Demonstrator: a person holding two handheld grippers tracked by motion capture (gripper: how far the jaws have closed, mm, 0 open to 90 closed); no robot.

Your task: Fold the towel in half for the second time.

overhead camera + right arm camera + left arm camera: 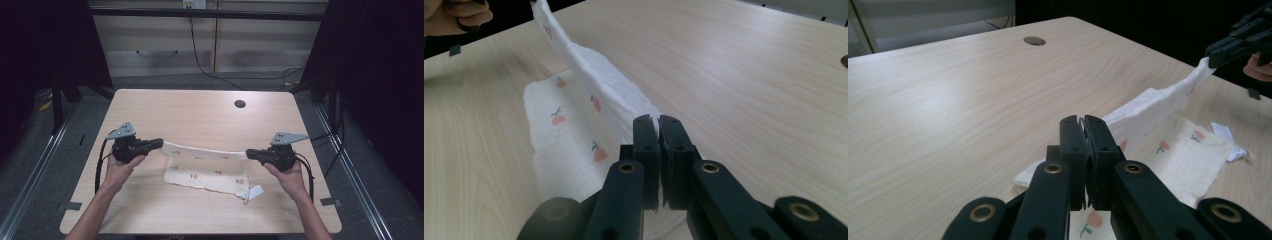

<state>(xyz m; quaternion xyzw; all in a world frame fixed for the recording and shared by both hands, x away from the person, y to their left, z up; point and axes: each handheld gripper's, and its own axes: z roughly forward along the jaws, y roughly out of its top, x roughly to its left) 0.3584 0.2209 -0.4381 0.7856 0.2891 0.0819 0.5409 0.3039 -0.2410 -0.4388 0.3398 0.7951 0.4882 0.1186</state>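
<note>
Above mid-table (150,107), the left gripper (159,143) and right gripper (250,153) each clench a far corner of the cloth (207,174), lifting that edge, apparently to fold it.

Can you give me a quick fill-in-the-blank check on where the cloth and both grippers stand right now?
1. The left gripper and right gripper each pinch one ____ of the cloth.
2. The far edge of the cloth is ____ off the table.
3. The cloth is white with small ____ prints.
4. A white ____ sticks out at the cloth's near right corner.

Answers: corner; lifted; orange; tag
</note>
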